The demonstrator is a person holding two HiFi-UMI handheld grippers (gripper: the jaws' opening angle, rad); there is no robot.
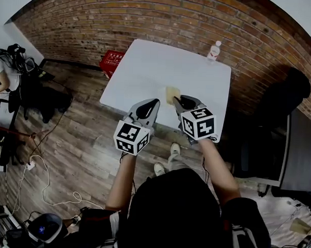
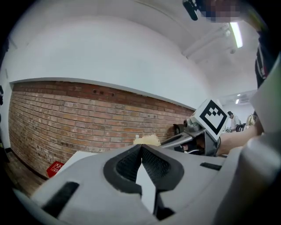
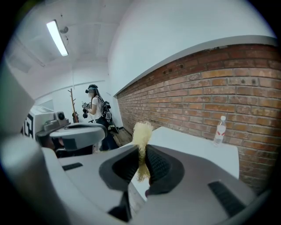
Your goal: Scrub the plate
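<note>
My right gripper is shut on a pale yellow scrubber, held over the near edge of the white table. In the right gripper view the scrubber sticks up, pinched between the two dark pads of the right gripper. Just to its left, my left gripper is shut with nothing in it; its pads meet tip to tip in the left gripper view, where the scrubber shows just beyond. No plate is in view.
A plastic water bottle stands at the table's far right corner. A red box lies on the wooden floor by the table's left side, near the brick wall. A dark chair stands to the right. A person stands far off.
</note>
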